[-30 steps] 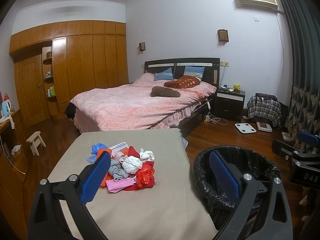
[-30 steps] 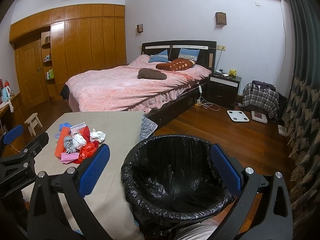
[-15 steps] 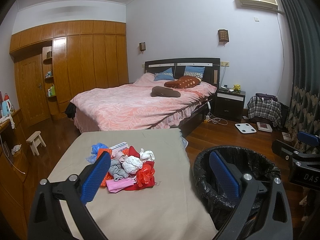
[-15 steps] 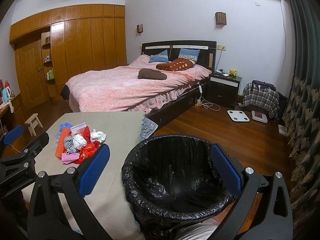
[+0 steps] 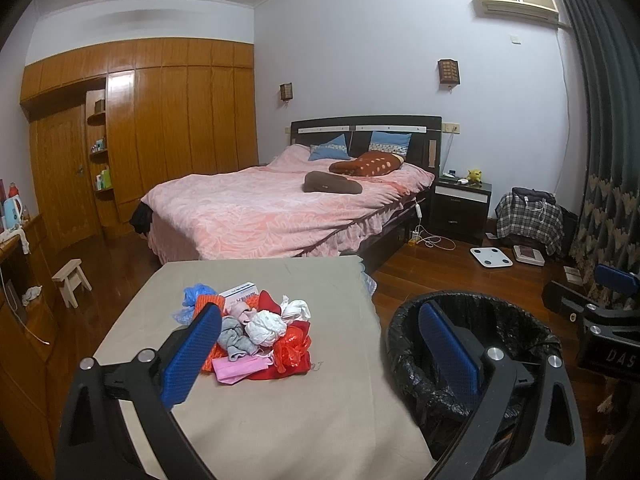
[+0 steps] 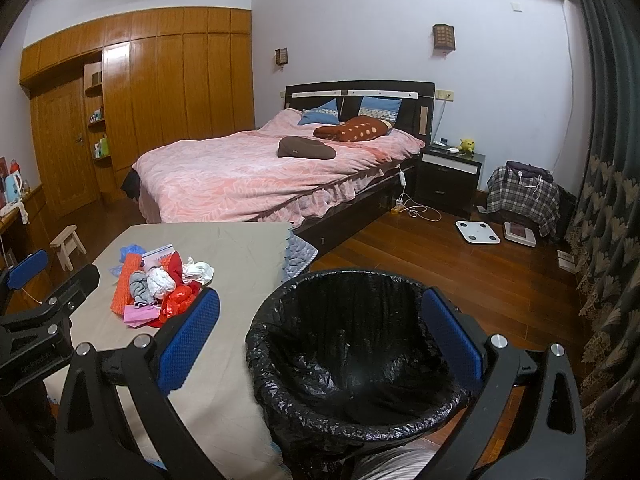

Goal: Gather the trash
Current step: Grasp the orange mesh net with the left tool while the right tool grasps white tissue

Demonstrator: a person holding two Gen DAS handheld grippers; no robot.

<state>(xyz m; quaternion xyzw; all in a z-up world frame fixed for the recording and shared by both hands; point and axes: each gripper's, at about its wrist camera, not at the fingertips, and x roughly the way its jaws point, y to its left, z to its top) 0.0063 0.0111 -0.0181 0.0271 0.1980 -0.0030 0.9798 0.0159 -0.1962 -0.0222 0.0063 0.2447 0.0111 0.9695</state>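
A heap of trash [image 5: 256,328] lies on the beige-covered table [image 5: 280,420]: red and orange wrappers, white and grey crumpled pieces, a pink mask, a blue bag, a small box. The same trash heap [image 6: 160,288] shows at the left of the right wrist view. A bin lined with a black bag [image 6: 352,352] stands just right of the table, seemingly with nothing in it. My left gripper [image 5: 320,344] hovers open in front of the heap, holding nothing. My right gripper [image 6: 320,336] is open above the bin's near rim, also holding nothing.
Beyond the table stands a bed with a pink cover [image 5: 280,208], with a dark nightstand [image 5: 460,208] to its right. A white scale [image 5: 490,257] lies on the wooden floor. A small stool [image 5: 72,280] and wooden wardrobes [image 5: 160,128] are at the left, curtains at the right.
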